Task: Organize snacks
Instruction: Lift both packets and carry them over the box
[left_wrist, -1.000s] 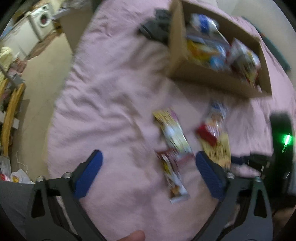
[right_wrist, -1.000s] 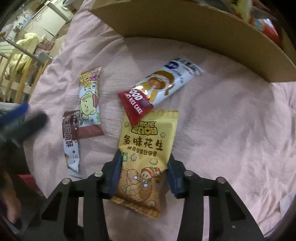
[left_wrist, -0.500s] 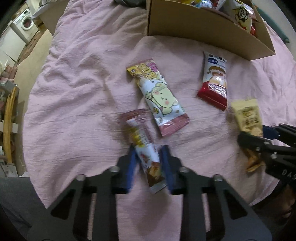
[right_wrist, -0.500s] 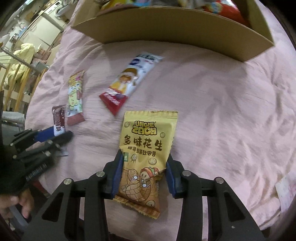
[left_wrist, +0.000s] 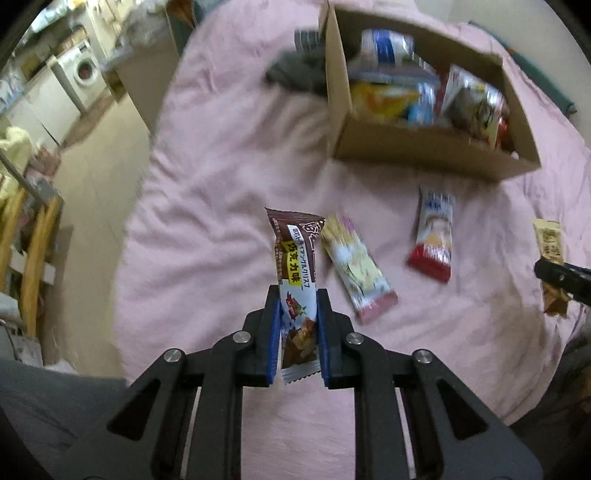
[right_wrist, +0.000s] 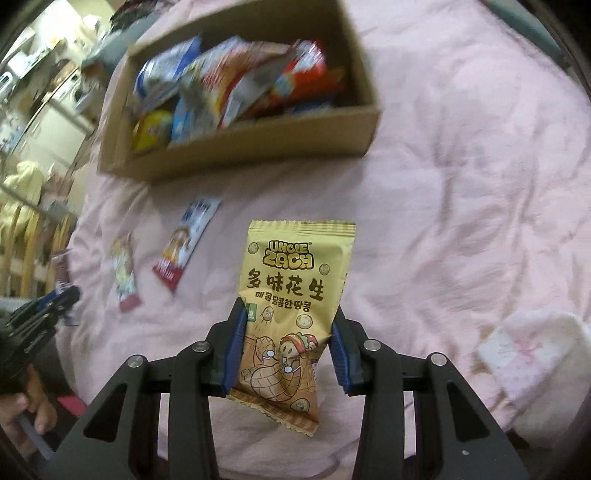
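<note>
Brown chocolate wafer bar pinched low down in left gripper, jaws closing, blue pads already on the wrapper, bar standing up off the pink bedspread. Yellow peanut packet clamped in right gripper, jaws partly closed, packet clear of the cover. Red-and-white rice cake bar and yellow-pink cartoon bar lie flat between them. Cardboard box, full of snacks, on the far side.

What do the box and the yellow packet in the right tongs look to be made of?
Box: plain brown cardboard, matte, with straight folded walls and raw edges. Yellow packet: probably thin plastic film, printed, slightly glossy, with a crimped top seal; it creases where the right tongs pinch it.
</note>
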